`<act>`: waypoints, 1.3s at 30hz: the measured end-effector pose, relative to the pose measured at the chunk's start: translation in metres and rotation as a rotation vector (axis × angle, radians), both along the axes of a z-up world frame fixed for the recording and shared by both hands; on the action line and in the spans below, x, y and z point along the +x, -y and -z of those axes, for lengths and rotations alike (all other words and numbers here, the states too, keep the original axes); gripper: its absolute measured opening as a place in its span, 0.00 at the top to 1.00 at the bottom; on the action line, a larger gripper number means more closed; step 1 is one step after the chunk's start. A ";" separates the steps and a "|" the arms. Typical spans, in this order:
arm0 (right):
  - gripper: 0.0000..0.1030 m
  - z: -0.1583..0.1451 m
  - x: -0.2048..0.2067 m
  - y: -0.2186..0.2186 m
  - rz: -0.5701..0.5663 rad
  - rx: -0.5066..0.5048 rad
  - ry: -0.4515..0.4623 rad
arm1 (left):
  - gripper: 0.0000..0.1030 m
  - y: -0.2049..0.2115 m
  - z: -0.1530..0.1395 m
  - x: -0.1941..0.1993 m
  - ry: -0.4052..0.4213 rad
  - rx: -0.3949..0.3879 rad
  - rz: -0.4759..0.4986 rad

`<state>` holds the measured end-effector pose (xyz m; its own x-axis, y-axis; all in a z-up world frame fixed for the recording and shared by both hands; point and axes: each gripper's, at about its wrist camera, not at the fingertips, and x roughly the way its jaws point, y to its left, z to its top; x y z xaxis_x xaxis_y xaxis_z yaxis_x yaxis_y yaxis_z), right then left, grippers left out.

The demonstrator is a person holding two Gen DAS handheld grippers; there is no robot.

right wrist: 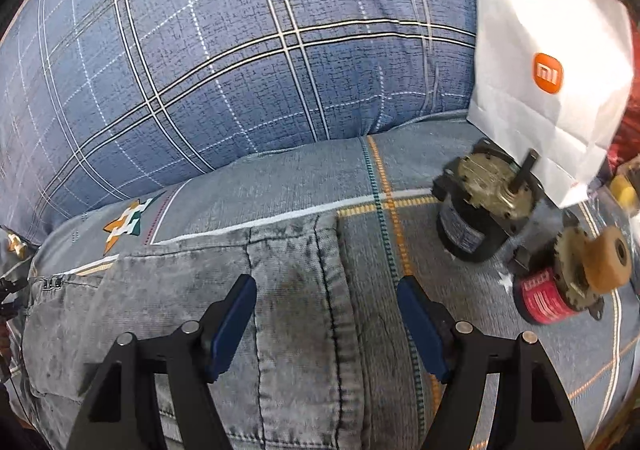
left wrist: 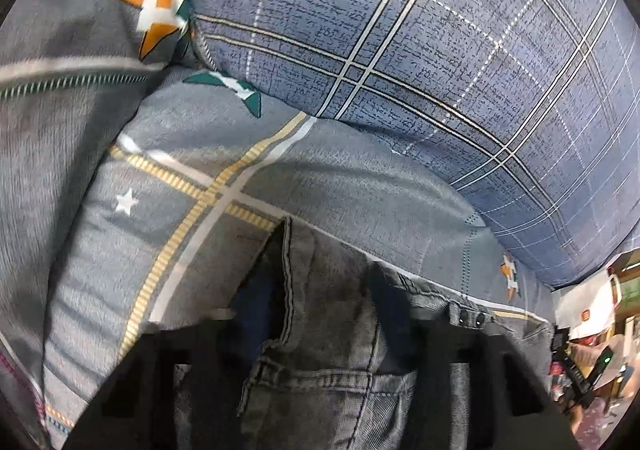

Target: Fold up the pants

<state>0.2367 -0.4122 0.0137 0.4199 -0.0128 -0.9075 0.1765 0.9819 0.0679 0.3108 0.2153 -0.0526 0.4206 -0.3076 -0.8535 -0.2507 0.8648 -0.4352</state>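
Observation:
Grey denim pants (right wrist: 288, 290) lie folded on the bed sheet (right wrist: 280, 186), their seamed edge facing the pillow. My right gripper (right wrist: 328, 310) hovers over that edge, open, its blue pads (right wrist: 236, 314) apart and clear of the cloth. In the left wrist view, a bunched fold of the pants (left wrist: 328, 290) near the pocket and waistband stands up between the fingers of my left gripper (left wrist: 324, 314). The dark fingers (left wrist: 248, 314) press on both sides of the fold, so it is shut on the denim. The riveted waistband (left wrist: 468, 316) runs off to the right.
A big blue plaid pillow (right wrist: 200, 62) bulges just behind the pants. At the right stand a white paper bag (right wrist: 552, 62), a black geared motor (right wrist: 480, 206) and a red motor with a tan wheel (right wrist: 568, 282). The star-patterned sheet (left wrist: 160, 190) covers the bed.

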 end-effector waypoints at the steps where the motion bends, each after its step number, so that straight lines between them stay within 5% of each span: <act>1: 0.26 0.001 0.003 -0.001 -0.006 0.000 -0.003 | 0.77 0.002 0.000 0.002 -0.004 0.014 0.004; 4: 0.27 0.005 0.014 -0.001 -0.003 0.012 -0.013 | 0.88 0.005 0.004 0.008 -0.014 0.037 0.015; 9: 0.32 0.021 0.042 0.003 0.023 0.017 -0.056 | 0.87 0.008 0.013 0.013 -0.031 0.025 0.013; 11: 0.65 0.032 0.051 0.002 0.011 0.032 -0.098 | 0.86 0.007 0.015 0.014 -0.033 -0.002 0.000; 15: 0.80 0.031 0.053 -0.003 0.005 -0.017 -0.101 | 0.98 0.009 0.011 0.016 -0.013 0.014 -0.004; 26: 0.84 0.006 0.044 -0.003 0.009 0.001 -0.029 | 0.98 0.000 -0.020 0.003 0.099 -0.058 -0.042; 32: 0.79 0.005 0.043 0.000 0.023 0.062 -0.036 | 0.98 -0.002 -0.021 0.001 0.113 -0.053 -0.053; 33: 0.73 0.004 0.043 0.003 0.033 0.074 -0.028 | 0.98 -0.002 -0.019 0.002 0.110 -0.051 -0.058; 35: 0.28 0.002 0.043 0.010 0.058 0.088 -0.024 | 0.98 -0.001 -0.015 0.002 0.111 -0.053 -0.063; 39: 0.26 0.006 0.047 0.010 0.040 0.080 -0.034 | 0.98 0.002 -0.008 0.005 0.112 -0.057 -0.077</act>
